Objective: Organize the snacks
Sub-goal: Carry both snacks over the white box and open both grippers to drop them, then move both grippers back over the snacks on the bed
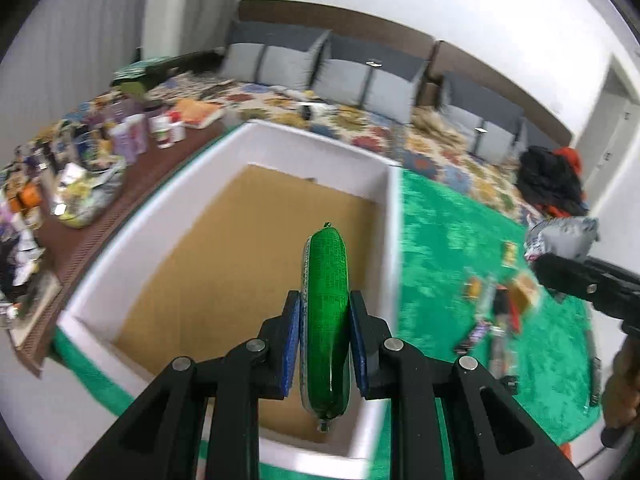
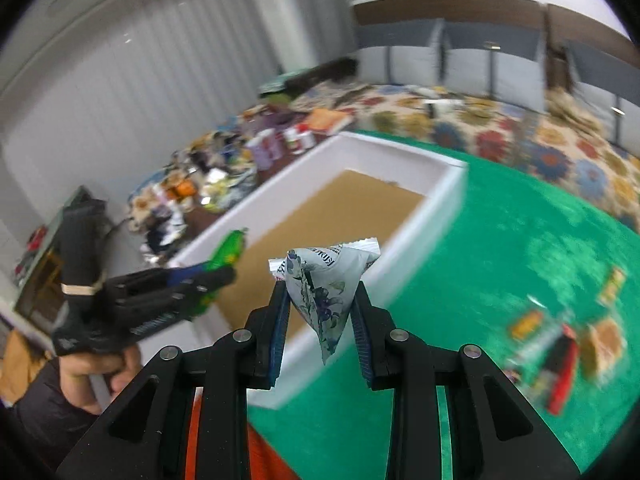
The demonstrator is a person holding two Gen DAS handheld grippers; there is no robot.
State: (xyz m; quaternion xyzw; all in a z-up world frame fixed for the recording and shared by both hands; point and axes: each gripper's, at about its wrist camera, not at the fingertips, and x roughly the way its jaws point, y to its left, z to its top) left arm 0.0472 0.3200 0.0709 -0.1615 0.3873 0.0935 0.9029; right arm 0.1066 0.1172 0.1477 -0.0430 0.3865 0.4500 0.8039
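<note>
Green sausage-shaped snack (image 1: 326, 320) clamped between the blue pads of the left tool (image 1: 325, 344), held lengthwise over the white box (image 1: 394, 216) with its brown cardboard floor directly below. Grey flower-printed pouch (image 2: 324, 292) pinched by the right tool (image 2: 320, 320), hanging above the box's near wall. Loose blurred snacks (image 2: 560, 344) scattered on the green worktop (image 2: 500, 240) to the right of the right tool, well apart from the box
</note>
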